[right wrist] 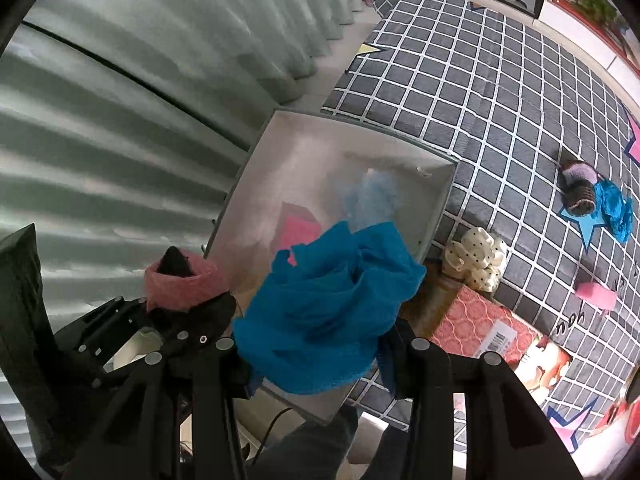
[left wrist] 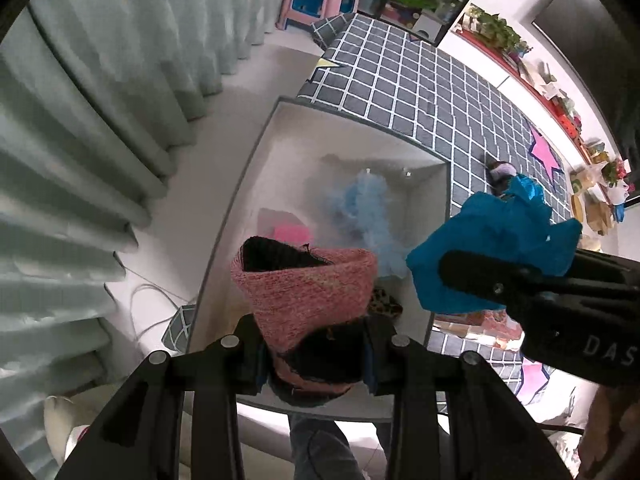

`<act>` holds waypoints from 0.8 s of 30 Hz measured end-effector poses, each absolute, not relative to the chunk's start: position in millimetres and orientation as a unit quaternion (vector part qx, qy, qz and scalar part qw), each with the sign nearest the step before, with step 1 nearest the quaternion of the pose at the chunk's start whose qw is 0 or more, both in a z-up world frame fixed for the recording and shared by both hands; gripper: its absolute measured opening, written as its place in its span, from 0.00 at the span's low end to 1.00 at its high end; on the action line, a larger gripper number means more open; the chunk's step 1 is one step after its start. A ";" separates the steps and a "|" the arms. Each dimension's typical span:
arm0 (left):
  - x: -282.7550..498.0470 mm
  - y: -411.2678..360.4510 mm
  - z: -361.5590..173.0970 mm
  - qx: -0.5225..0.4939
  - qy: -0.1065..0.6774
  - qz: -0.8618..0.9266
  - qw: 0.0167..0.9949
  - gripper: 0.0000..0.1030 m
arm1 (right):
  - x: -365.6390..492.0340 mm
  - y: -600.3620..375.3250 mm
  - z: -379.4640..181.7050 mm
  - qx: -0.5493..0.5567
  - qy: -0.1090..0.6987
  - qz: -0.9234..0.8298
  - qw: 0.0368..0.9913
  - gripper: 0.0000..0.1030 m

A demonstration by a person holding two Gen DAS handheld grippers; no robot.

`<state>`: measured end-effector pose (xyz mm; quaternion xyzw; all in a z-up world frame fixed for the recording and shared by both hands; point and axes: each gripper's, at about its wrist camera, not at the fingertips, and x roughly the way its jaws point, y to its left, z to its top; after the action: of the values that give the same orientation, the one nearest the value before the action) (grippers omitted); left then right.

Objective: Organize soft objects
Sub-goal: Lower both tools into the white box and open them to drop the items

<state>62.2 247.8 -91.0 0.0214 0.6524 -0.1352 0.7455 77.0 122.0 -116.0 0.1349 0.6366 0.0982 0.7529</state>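
Seen from the left wrist: steeply downward along the left tool (left wrist: 316,354), close over a white box (left wrist: 256,152), curtain (left wrist: 80,128) at left, checked bed cover (left wrist: 440,92) at right. Seen from the right wrist: likewise downward along the right tool (right wrist: 320,360), close above the same box (right wrist: 256,160). Shared by both views: box, curtain, bed cover (right wrist: 500,88), each tool caught in the other's frame.

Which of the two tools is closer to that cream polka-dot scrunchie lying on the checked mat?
The right tool, holding a blue cloth, is just beside the scrunchie. The left tool, holding a pink knit piece, is beyond the box's far side.
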 end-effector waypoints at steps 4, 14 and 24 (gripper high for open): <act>66.7 246.3 -101.5 0.026 0.661 -0.130 0.739 0.37 | 83.7 119.0 -122.8 0.140 0.640 0.092 0.750 0.45; 72.9 243.5 -119.3 0.033 0.672 -0.124 0.729 0.37 | 100.0 115.9 -133.0 0.139 0.648 0.086 0.744 0.45; 71.8 242.7 -128.2 0.030 0.683 -0.117 0.720 0.37 | 110.0 115.4 -144.7 0.140 0.658 0.084 0.735 0.45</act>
<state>71.8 242.7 -128.2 0.0302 0.6828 -0.1172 0.7205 110.0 115.4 -144.7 0.1404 0.6576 0.0838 0.7354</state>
